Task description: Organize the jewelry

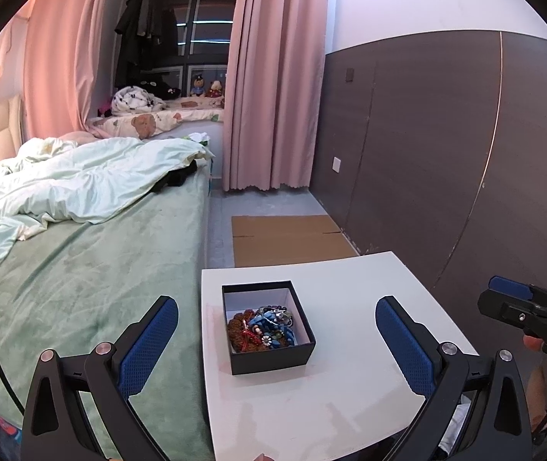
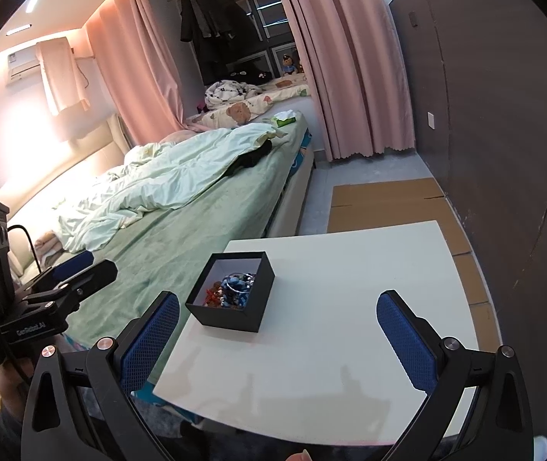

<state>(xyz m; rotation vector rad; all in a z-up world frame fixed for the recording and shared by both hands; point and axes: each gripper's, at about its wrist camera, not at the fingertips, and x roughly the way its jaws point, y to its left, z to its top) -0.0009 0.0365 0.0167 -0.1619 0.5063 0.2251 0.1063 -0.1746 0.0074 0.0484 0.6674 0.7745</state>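
- Left gripper (image 1: 275, 340): jaws spread wide, blue pads facing, nothing between them.
- Black box (image 1: 269, 357): lid off, white inside, resting on the white table (image 1: 358, 384).
- Jewelry (image 1: 264, 328): tangled heap of blue, brown and red beads inside the box.
- Right gripper (image 1: 511, 296): at right edge, beside the table; jaw state unclear.
- Green bed (image 1: 93, 269): left of the table.

Sharp fisheye views, edges bent and vignetted; warm glare washes the left wall (image 2: 35, 123).

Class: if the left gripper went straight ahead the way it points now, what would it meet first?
Most likely the black jewelry box on the white table: it sits centred between the left gripper's open jaws. Depth is uncertain.
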